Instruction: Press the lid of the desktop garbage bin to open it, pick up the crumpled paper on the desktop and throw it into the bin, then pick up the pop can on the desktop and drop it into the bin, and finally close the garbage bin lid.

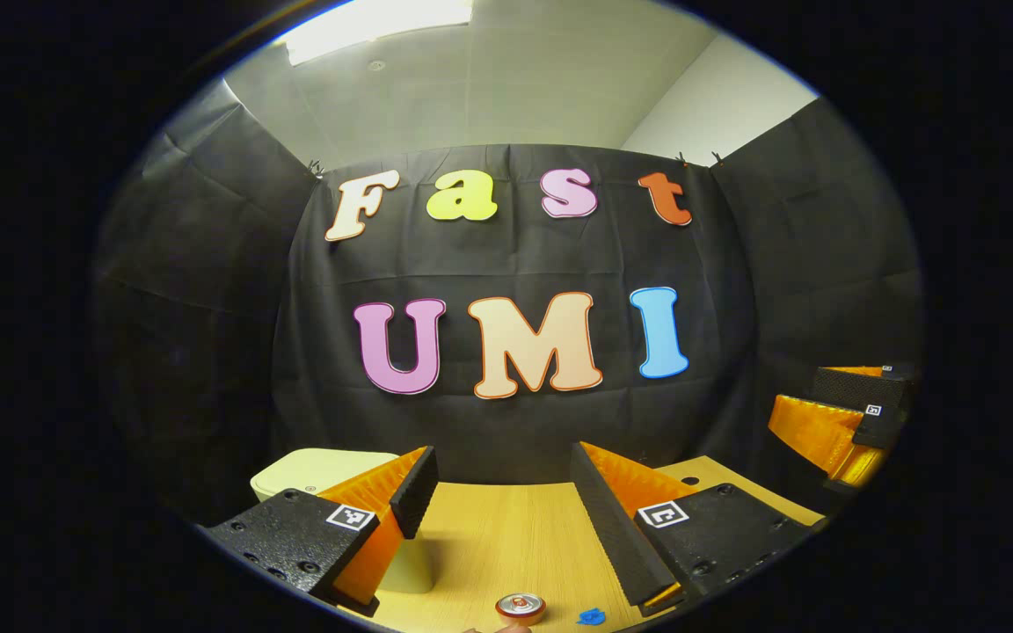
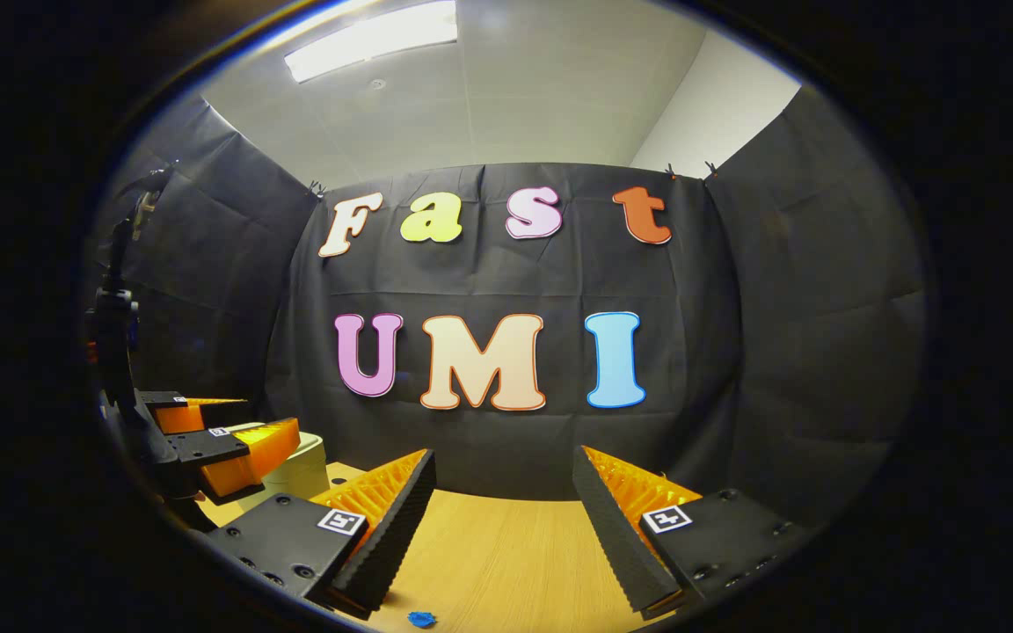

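In the left gripper view my left gripper point(image 1: 499, 479) is open above the wooden table point(image 1: 489, 536), nothing between its fingers. The pale desktop bin point(image 1: 317, 470) stands at the left behind the left finger, its lid down. The top of a pop can point(image 1: 521, 607) shows at the bottom edge, between and below the fingers. The right gripper point(image 1: 841, 422) hangs off to the right. In the right gripper view my right gripper point(image 2: 502, 479) is open over the table point(image 2: 498, 554); the left gripper point(image 2: 225, 435) is at the left in front of the bin point(image 2: 300, 470).
A small blue marker point(image 1: 592, 616) lies on the table near the can, seen as the blue marker point(image 2: 421, 619) in the right gripper view. A dark stand with a cable point(image 2: 115, 334) rises at the far left. Black cloth walls close the booth.
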A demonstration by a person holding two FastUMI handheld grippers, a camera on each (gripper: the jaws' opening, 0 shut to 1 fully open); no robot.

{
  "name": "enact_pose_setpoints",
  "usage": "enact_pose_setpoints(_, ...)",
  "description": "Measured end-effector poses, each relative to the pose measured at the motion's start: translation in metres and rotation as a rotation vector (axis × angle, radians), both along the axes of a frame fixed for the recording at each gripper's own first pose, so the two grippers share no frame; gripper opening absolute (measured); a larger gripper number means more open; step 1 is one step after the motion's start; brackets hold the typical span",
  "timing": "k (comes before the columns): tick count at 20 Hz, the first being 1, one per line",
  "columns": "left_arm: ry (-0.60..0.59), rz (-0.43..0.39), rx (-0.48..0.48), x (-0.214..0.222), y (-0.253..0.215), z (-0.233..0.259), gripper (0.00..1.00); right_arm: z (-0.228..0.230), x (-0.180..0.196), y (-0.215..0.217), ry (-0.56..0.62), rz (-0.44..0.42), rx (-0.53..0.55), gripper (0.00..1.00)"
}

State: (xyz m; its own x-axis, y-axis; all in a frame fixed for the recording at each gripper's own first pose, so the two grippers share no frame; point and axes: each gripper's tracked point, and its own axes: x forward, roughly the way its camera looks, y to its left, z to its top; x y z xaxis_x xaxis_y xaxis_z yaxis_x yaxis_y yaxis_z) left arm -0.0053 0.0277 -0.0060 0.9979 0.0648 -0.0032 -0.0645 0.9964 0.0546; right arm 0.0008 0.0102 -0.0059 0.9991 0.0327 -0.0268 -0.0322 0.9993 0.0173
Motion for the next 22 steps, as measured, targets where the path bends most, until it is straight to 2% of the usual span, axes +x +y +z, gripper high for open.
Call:
enact_pose_setpoints(4, -0.002, 0.003, 0.007, 0.002, 0.004, 0.0, 0.93, -0.002, -0.001, 0.0, 0.011, -0.001, 0.002, 0.98)
enact_pose_setpoints(6, -0.015, -0.005, 0.007, 0.003, 0.006, 0.004, 0.87, -0.002, -0.001, -0.001, 0.014, -0.003, -0.003, 0.98)
enact_pose_setpoints(11, -0.027, 0.006, 0.013, 0.005, 0.022, 0.006, 0.42, -0.002, 0.001, 0.004, 0.018, 0.009, -0.003, 0.98)
enact_pose_setpoints(12, -0.021, -0.003, 0.005, 0.006, 0.023, 0.004, 0.39, -0.003, 0.0, 0.005, 0.021, 0.012, -0.003, 0.98)
enact_pose_setpoints(13, -0.01, -0.007, -0.001, 0.007, 0.024, 0.0, 0.27, -0.003, 0.0, 0.006, 0.023, 0.015, -0.002, 0.98)
enact_pose_setpoints(16, 0.015, -0.017, -0.008, 0.01, 0.036, -0.007, 0.21, -0.003, 0.002, 0.011, 0.024, 0.024, 0.001, 0.96)
enact_pose_setpoints(17, 0.026, -0.001, -0.001, 0.009, 0.047, -0.011, 0.08, -0.003, 0.002, 0.013, 0.022, 0.028, 0.001, 0.98)
enact_pose_setpoints(18, 0.024, 0.02, 0.006, 0.005, 0.058, -0.011, 0.0, -0.003, 0.003, 0.015, 0.021, 0.03, 0.0, 0.96)
enact_pose_setpoints(22, 0.021, 0.083, -0.024, 0.01, 0.095, -0.018, 0.0, -0.002, 0.005, 0.021, 0.011, 0.032, 0.002, 0.98)
